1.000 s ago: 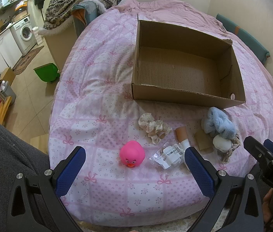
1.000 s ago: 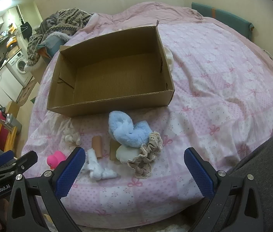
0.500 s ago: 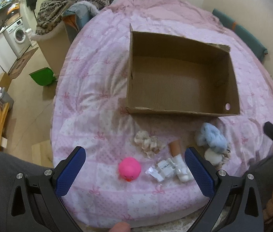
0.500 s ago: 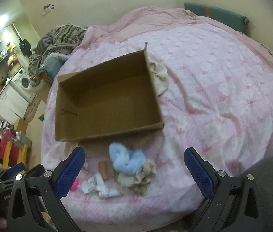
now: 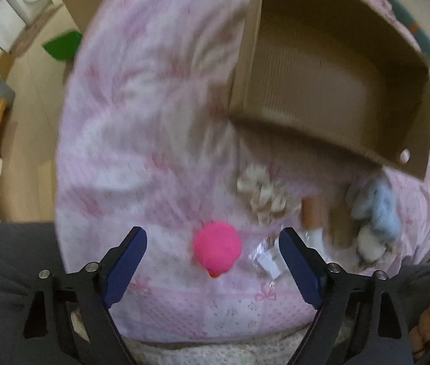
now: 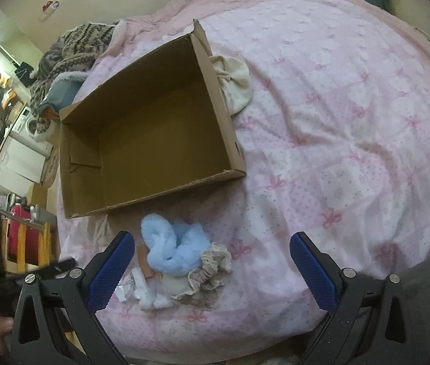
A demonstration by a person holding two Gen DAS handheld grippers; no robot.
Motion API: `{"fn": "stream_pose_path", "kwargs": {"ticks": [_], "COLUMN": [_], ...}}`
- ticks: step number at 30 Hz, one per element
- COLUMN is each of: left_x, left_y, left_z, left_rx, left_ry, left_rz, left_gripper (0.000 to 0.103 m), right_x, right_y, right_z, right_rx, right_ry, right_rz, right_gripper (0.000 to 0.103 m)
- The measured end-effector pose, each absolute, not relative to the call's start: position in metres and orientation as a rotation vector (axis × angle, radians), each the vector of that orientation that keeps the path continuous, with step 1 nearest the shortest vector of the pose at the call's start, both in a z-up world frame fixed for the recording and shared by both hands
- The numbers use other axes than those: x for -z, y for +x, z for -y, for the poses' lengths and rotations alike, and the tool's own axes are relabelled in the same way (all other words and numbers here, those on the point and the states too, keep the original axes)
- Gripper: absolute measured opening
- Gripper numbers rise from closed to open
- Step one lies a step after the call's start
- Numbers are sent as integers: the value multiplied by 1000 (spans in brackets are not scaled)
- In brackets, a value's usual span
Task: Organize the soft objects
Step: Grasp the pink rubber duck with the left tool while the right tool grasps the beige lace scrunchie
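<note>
1. Now that the left tool (image 5: 211,255) has dropped from its higher look over the bed, its blue jaws straddle the round pink rubber duck (image 5: 217,247) and are closing, not yet touching it.
2. The open brown cardboard box (image 6: 141,140) stays empty, so sorting has barely begun.
3. The right tool (image 6: 208,261) hangs wide open, empty, above the fluffy blue scrunchie (image 6: 172,251) on the pink patterned quilt (image 6: 351,140).

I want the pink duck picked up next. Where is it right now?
In the left wrist view the pink duck lies on the pink quilt near the bed's front edge, between the left gripper's closing jaws, untouched, left of a plastic packet.
</note>
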State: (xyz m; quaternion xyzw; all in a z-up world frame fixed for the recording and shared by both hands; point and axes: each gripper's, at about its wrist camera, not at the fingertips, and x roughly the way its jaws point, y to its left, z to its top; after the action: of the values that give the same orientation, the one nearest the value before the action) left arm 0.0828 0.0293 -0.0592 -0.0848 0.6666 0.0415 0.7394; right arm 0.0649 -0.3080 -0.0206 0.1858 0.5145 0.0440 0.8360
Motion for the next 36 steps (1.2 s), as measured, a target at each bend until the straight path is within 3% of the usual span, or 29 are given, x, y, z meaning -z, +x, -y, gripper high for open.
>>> {"fn": "stream_pose_path", "kwargs": {"ticks": [6, 11, 16, 24, 28, 29, 30, 32, 35, 36], "left_x": [103, 122, 115, 39, 31, 32, 36, 47, 50, 50], "left_y": [82, 79, 75, 61, 51, 47, 47, 50, 59, 59], "left_z": [-17, -10, -6, 10, 17, 14, 14, 4, -4, -3], "left_rx": [-120, -72, -43, 8, 7, 4, -1, -12, -16, -15], "left_ry": [-127, -121, -138, -110, -87, -91, -101, -154, -209, -204], "left_rz": [-1553, -1586, -1546, -1441, -1388, -1386, -1389, -1406, -1413, -1409], "left_gripper": [72, 45, 43, 43, 43, 43, 43, 43, 43, 43], "right_x": [25, 33, 46, 47, 57, 64, 71, 78, 76, 79], "right_y": [69, 69, 75, 87, 92, 90, 88, 82, 78, 77], "right_z": [316, 328, 325, 299, 296, 298, 298, 295, 292, 292], "right_rx": [-95, -95, -156, -328, -301, -297, -295, -305, -296, -284], "right_ry": [432, 511, 586, 554, 544, 575, 601, 618, 573, 563], "right_rz": [-1089, -1121, -1187, -1238, -1298, -1323, -1354, -1405, -1401, -1404], "right_gripper": [103, 103, 103, 103, 103, 96, 81, 71, 69, 61]}}
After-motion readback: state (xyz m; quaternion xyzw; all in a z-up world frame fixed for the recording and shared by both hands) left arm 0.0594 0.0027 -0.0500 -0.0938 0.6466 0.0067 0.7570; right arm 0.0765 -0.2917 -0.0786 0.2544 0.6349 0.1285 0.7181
